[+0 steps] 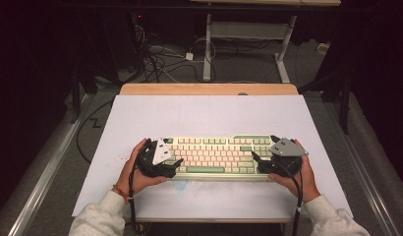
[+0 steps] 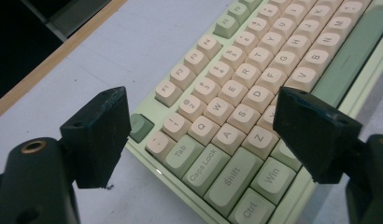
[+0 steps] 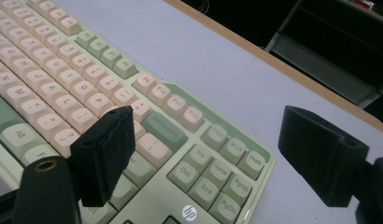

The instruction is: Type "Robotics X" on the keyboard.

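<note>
High view: fixed overhead, facing forward-down across the table [image 1: 209,118]. Each gripper view sits close behind its own jaws; all views share the keyboard [image 1: 216,156], opposite ends.

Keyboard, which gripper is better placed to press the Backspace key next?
Likely the right gripper: it hangs open over the keyboard's right end, with Backspace just ahead of its jaws. The left gripper sits open at the far end, by Tab and Caps Lock.

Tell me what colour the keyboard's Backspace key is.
Sage green, darker than the cream letter keys; the Backspace key shows best in the right gripper view.
</note>
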A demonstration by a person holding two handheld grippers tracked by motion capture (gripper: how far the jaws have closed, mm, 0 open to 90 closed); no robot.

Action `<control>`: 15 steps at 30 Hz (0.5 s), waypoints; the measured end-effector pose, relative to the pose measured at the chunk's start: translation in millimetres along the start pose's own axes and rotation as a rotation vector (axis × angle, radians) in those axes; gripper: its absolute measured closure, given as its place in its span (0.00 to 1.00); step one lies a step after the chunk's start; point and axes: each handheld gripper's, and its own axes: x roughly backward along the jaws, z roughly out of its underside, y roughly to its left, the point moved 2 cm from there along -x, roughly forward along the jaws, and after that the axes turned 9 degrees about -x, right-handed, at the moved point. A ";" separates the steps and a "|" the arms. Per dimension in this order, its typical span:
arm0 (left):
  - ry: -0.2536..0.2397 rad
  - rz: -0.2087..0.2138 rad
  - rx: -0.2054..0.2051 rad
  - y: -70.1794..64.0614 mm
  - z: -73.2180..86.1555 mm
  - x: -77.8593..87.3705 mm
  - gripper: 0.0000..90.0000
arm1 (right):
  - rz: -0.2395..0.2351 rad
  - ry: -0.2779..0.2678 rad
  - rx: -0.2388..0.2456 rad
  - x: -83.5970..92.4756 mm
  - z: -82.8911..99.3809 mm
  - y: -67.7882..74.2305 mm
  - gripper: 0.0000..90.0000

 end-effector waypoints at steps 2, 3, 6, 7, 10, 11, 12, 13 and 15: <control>-0.005 -0.001 0.001 -0.6 -0.2 2.3 0.20 | 0.003 0.000 0.007 1.4 0.0 0.2 0.21; -0.006 -0.001 0.000 -0.7 -0.3 3.7 0.20 | 0.000 -0.001 0.007 2.4 -0.2 0.4 0.21; -0.008 -0.011 -0.008 -1.0 -1.1 7.2 0.21 | -0.010 -0.003 0.015 6.2 -1.3 1.9 0.22; -0.007 -0.011 -0.007 -1.0 -1.4 8.3 0.21 | -0.011 -0.005 0.016 7.6 -1.7 2.6 0.22; -0.005 -0.017 -0.010 -2.0 -2.1 11.7 0.21 | -0.020 -0.007 0.022 11.2 -2.0 3.9 0.22; 0.000 -0.017 -0.020 -2.7 -1.9 12.9 0.20 | -0.023 -0.006 0.021 12.3 -2.0 4.4 0.22; 0.003 -0.019 -0.026 -3.4 -1.8 14.2 0.20 | -0.025 -0.006 0.023 13.4 -2.0 4.7 0.22; 0.001 -0.022 -0.024 -4.0 -1.8 15.4 0.20 | -0.022 -0.008 0.024 14.4 -2.0 5.3 0.22; 0.008 -0.022 -0.033 -4.4 -1.7 18.1 0.20 | -0.017 -0.008 0.023 16.6 -2.2 5.7 0.22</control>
